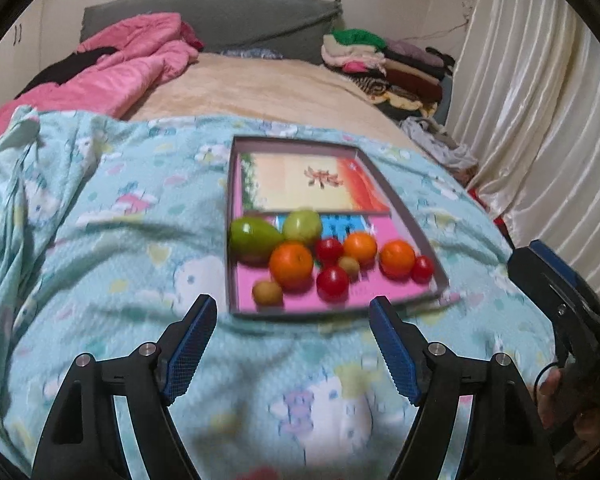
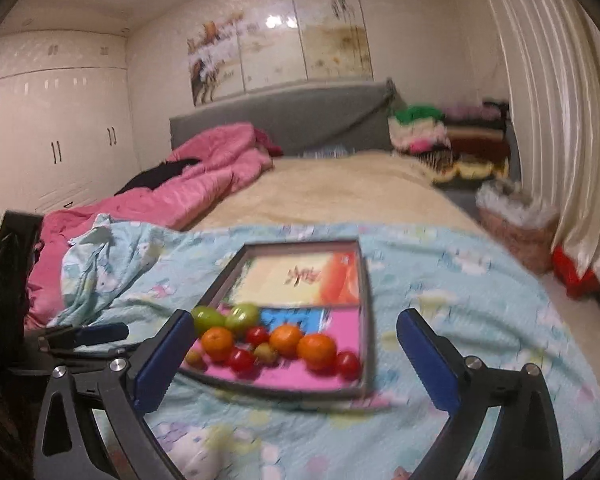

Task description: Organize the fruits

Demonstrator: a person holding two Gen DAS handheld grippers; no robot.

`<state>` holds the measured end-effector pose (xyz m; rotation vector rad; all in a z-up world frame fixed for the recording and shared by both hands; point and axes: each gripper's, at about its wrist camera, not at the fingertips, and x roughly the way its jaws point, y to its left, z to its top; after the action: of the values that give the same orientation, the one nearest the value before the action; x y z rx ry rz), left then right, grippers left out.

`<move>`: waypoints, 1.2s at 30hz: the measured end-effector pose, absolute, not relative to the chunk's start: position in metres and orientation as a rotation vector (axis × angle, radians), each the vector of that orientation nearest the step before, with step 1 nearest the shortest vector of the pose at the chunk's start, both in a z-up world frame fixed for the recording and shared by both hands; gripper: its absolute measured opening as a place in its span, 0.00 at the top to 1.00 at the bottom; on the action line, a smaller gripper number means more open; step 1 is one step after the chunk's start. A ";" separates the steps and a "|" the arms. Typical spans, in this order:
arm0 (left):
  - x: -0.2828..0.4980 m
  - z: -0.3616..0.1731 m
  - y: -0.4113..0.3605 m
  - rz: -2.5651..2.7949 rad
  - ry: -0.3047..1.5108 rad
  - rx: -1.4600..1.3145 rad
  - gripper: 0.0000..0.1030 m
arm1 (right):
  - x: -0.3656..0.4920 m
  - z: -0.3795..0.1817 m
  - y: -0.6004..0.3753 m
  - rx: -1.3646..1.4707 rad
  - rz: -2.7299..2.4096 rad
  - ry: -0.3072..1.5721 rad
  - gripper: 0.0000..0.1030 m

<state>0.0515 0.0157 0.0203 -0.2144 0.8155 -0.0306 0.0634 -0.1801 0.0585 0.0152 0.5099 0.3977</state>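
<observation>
Bedroom, bed with blue blanket (image 1: pixel 100 208); tray (image 1: pixel 420 240) at 12 o'clock, fruits (image 1: pixel 291 265) bunched at its near end. Left gripper (image 1: pixel 292 344) and right gripper (image 2: pixel 296 364) both wide apart, empty. Next: pick one edge fruit, approach straight, avoid nudging neighbours.

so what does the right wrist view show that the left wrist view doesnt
Only the right wrist view: the white wardrobe, a basket by the curtain, the left gripper from the side, and the right gripper from behind, open and empty.

Only the left wrist view: the left gripper from behind, open and empty, and a hand holding the right gripper at the frame's right edge.

Both: the tray of fruit on the blue blanket, the pink quilt, the folded clothes, the curtain.
</observation>
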 end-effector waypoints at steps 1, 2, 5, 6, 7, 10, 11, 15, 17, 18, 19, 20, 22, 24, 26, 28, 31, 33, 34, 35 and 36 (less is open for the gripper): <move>0.044 0.019 0.015 -0.032 0.831 -0.217 0.23 | 0.061 0.057 -0.181 0.041 0.403 0.549 0.01; 0.039 0.017 0.015 -0.029 0.845 -0.219 0.23 | 0.059 0.055 -0.183 0.058 0.405 0.571 0.01; 0.023 0.012 0.013 -0.027 0.875 -0.233 0.23 | 0.044 0.048 -0.183 0.072 0.405 0.631 0.01; 0.017 0.010 0.012 -0.019 0.888 -0.232 0.23 | 0.038 0.046 -0.180 0.033 0.408 0.637 0.01; 0.012 0.008 0.010 -0.012 0.892 -0.228 0.23 | 0.032 0.044 -0.177 -0.006 0.403 0.638 0.01; 0.004 0.005 0.007 0.014 0.899 -0.208 0.23 | 0.019 0.038 -0.170 -0.067 0.401 0.632 0.01; 0.004 0.005 0.007 0.018 0.901 -0.210 0.23 | 0.016 0.037 -0.169 -0.072 0.407 0.635 0.01; 0.000 0.002 0.008 0.035 0.899 -0.208 0.23 | 0.008 0.037 -0.166 -0.084 0.421 0.614 0.01; 0.002 0.001 0.007 0.043 0.903 -0.201 0.23 | 0.008 0.036 -0.166 -0.081 0.420 0.615 0.01; 0.002 0.001 0.007 0.043 0.901 -0.200 0.23 | 0.009 0.036 -0.167 -0.078 0.422 0.618 0.01; 0.002 0.000 0.007 0.044 0.899 -0.197 0.23 | 0.011 0.035 -0.168 -0.076 0.422 0.621 0.01; 0.002 0.000 0.006 0.043 0.898 -0.195 0.23 | 0.011 0.034 -0.168 -0.073 0.420 0.622 0.01; 0.002 0.000 0.005 0.046 0.893 -0.190 0.23 | 0.013 0.032 -0.170 -0.063 0.419 0.630 0.01; 0.002 0.000 0.005 0.045 0.889 -0.186 0.23 | 0.014 0.031 -0.171 -0.052 0.420 0.634 0.01; 0.003 0.001 0.003 0.037 0.881 -0.179 0.23 | 0.014 0.031 -0.173 -0.042 0.420 0.632 0.01; 0.003 0.001 0.002 0.024 0.879 -0.178 0.23 | 0.015 0.030 -0.174 -0.035 0.422 0.631 0.01; 0.003 0.002 0.000 0.017 0.869 -0.173 0.23 | 0.014 0.031 -0.174 -0.037 0.423 0.629 0.01; 0.003 0.004 0.001 0.013 0.863 -0.177 0.23 | 0.015 0.030 -0.173 -0.045 0.422 0.631 0.01; 0.002 0.004 0.001 0.014 0.861 -0.176 0.23 | 0.015 0.030 -0.173 -0.049 0.423 0.631 0.01; 0.003 0.004 0.001 0.016 0.861 -0.174 0.23 | 0.015 0.029 -0.173 -0.052 0.423 0.632 0.01; 0.003 0.003 0.001 0.020 0.863 -0.169 0.23 | 0.016 0.029 -0.173 -0.054 0.421 0.634 0.01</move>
<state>0.0030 0.0012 0.0034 -0.1688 0.8626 0.0204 0.0157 -0.1731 0.0286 -0.0536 0.6340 0.4212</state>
